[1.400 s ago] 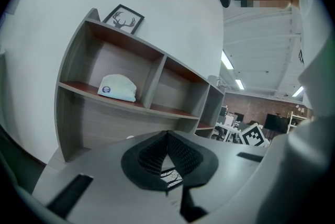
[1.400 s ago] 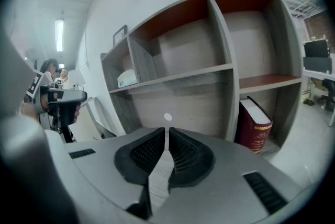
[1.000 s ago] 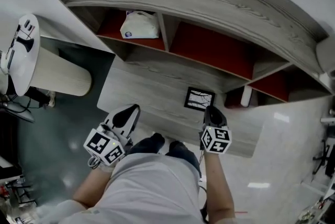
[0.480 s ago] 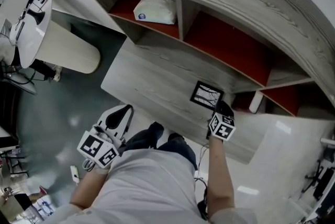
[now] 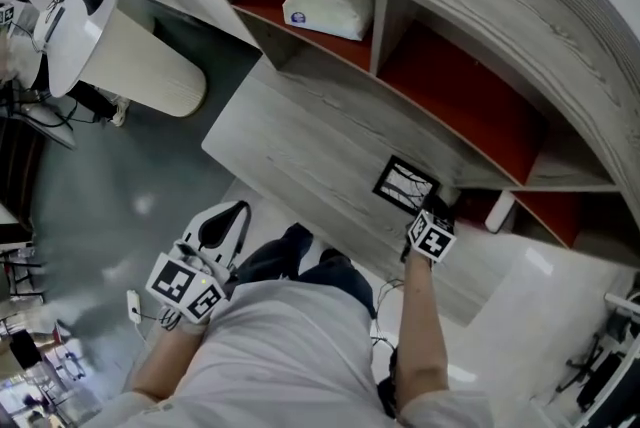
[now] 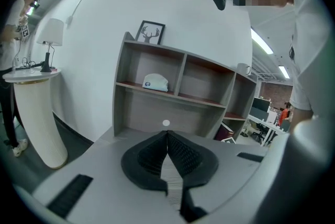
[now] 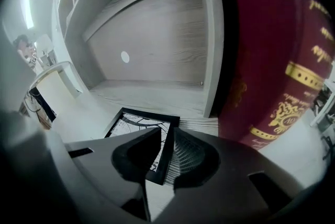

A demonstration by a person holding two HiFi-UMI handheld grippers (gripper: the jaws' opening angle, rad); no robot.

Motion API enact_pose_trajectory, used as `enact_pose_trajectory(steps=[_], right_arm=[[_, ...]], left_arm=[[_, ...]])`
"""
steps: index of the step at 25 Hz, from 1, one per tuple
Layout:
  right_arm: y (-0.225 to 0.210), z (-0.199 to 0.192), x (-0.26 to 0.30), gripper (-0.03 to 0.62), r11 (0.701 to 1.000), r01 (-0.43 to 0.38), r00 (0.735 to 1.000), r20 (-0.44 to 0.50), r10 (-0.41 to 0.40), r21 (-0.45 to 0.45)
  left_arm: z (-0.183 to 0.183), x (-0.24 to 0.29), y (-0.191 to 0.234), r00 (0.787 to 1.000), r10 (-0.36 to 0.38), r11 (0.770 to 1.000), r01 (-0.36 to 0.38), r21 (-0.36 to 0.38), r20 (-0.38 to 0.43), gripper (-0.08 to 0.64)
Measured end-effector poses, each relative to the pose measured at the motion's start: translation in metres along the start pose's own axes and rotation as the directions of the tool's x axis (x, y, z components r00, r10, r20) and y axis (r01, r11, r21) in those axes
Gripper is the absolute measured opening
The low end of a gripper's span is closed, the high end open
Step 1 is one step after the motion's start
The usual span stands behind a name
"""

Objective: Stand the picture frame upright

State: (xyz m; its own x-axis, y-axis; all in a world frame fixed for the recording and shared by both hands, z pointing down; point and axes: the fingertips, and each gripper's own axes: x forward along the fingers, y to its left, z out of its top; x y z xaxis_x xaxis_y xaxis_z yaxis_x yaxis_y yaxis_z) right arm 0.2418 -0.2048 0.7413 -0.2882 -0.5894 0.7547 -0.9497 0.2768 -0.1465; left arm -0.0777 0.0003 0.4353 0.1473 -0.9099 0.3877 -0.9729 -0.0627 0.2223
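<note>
Now my right claw (image 7: 166, 140), jaws just opened a crack, straddles one edge of the picture frame (image 7: 137, 122) lying flat on the shelf base (image 5: 300, 144), so next I must pinch and tip it upright.

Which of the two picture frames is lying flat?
The black picture frame lies flat on the bottom board of the shelf unit; the deer picture frame stands upright on top of it.
</note>
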Motion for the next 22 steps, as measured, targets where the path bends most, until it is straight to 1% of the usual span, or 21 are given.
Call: enact_pose_trajectory(steps=[2,3,8,11,15,20,22], right_arm=[[0.001,-0.004,0.005,0.131,1.000,0.001,1.000,-0.019,-0.001,-0.005],[0.001,-0.005,0.007,0.141,1.000,0.001,1.000,-0.026,-0.002,-0.007],[0.002,-0.012,0.017,0.141,1.000,0.000,0.998,-0.063,-0.001,-0.017],[0.000,-0.016,0.021,0.143,1.000,-0.012,0.998,-0.069,0.013,0.019],[-0.003,-0.017,0.023,0.143,0.994,-0.037,0.997,-0.058,0.043,0.105],[-0.004,-0.017,0.022,0.141,0.993,-0.035,0.997,-0.058,0.042,0.109],[-0.005,-0.017,0.023,0.126,0.991,-0.037,0.997,-0.056,0.045,0.127]], left_arm=[[-0.002,-0.002,0.003,1.000,0.018,1.000,-0.018,-0.008,0.001,0.015],[-0.003,-0.003,0.004,1.000,0.025,1.000,-0.025,-0.012,0.000,0.015],[-0.007,-0.003,0.006,0.999,0.041,0.999,-0.042,-0.020,-0.008,0.015],[-0.009,-0.002,0.007,0.999,0.047,0.999,-0.047,-0.023,-0.009,0.015],[-0.008,-0.003,0.009,0.998,0.056,0.998,-0.056,-0.028,-0.008,0.015],[-0.007,-0.001,0.010,0.998,0.059,0.998,-0.059,-0.027,-0.007,0.015],[-0.007,0.000,0.010,0.998,0.056,0.998,-0.056,-0.025,-0.008,0.015]])
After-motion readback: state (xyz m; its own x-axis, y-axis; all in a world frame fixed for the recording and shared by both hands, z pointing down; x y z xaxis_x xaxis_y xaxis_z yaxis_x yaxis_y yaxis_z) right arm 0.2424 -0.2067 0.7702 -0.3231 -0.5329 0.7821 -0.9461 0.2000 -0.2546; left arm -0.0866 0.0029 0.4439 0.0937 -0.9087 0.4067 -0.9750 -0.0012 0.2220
